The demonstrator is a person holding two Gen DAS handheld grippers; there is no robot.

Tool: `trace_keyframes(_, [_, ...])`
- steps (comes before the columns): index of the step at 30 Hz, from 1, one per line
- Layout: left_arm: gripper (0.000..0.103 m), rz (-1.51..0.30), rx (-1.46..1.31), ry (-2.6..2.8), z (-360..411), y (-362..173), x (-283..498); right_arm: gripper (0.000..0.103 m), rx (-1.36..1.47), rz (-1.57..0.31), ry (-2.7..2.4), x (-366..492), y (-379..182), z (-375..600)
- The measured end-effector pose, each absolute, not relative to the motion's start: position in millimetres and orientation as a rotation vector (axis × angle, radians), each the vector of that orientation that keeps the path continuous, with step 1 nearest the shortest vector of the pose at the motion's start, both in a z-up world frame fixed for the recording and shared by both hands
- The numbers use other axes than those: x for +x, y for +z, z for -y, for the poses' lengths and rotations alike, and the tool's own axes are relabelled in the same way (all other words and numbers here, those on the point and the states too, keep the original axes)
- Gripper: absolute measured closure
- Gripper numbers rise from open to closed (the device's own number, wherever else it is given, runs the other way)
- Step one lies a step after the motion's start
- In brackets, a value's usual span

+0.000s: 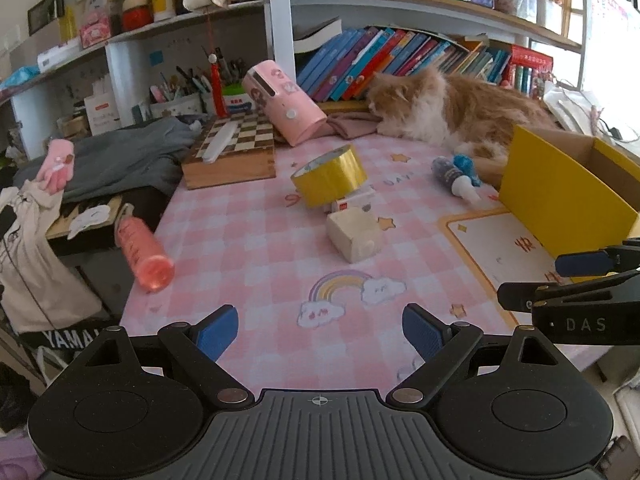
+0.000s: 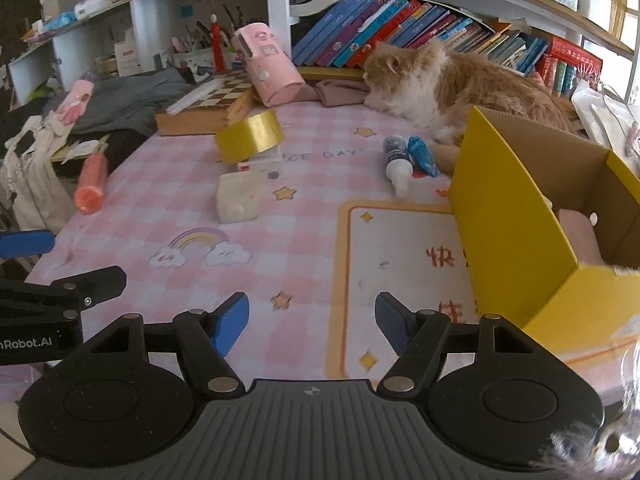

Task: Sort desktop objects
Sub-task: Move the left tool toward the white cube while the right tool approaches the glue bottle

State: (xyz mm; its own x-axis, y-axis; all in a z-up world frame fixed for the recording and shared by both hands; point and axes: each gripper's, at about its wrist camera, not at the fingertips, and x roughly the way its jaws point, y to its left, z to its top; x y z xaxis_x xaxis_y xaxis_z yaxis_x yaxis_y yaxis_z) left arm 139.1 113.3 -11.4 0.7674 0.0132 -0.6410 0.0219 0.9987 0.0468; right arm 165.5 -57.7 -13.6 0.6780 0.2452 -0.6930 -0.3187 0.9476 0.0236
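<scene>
A yellow tape roll (image 1: 330,176) (image 2: 250,136) leans on a small white box (image 1: 354,200) mid-desk. A cream block (image 1: 356,236) (image 2: 237,202) lies in front of them. Two blue glue bottles (image 1: 458,176) (image 2: 404,160) lie to the right. A pink bottle (image 1: 142,254) (image 2: 92,182) lies at the desk's left edge. A yellow cardboard box (image 1: 560,196) (image 2: 516,232) stands at the right with a pink item (image 2: 580,236) inside. My left gripper (image 1: 320,334) and my right gripper (image 2: 312,322) are both open and empty above the near desk.
A cat (image 1: 452,108) (image 2: 448,84) lies at the back right beside the box. A chessboard case (image 1: 236,152), a pink cylinder case (image 1: 284,104), grey cloth (image 1: 120,160) and bookshelves stand behind. The desk's left edge drops off by the pink bottle.
</scene>
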Motion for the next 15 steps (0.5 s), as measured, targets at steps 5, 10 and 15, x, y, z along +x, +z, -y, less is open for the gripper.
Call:
trace_keyframes(5, [0.011, -0.706, 0.054, 0.002, -105.9, -15.4, 166.2, 0.036, -0.092, -0.773, 0.291, 200.1, -14.6, 61.1])
trace_keyframes(10, [0.011, -0.714, 0.046, -0.001, -96.8, -21.8, 191.8, 0.036, -0.055, -0.793, 0.267, 237.0, -14.4, 64.6])
trace_keyframes(15, [0.011, -0.729, 0.033, -0.003, -88.5, -30.4, 218.0, 0.031, -0.03, -0.823, 0.237, 272.6, -18.6, 64.0])
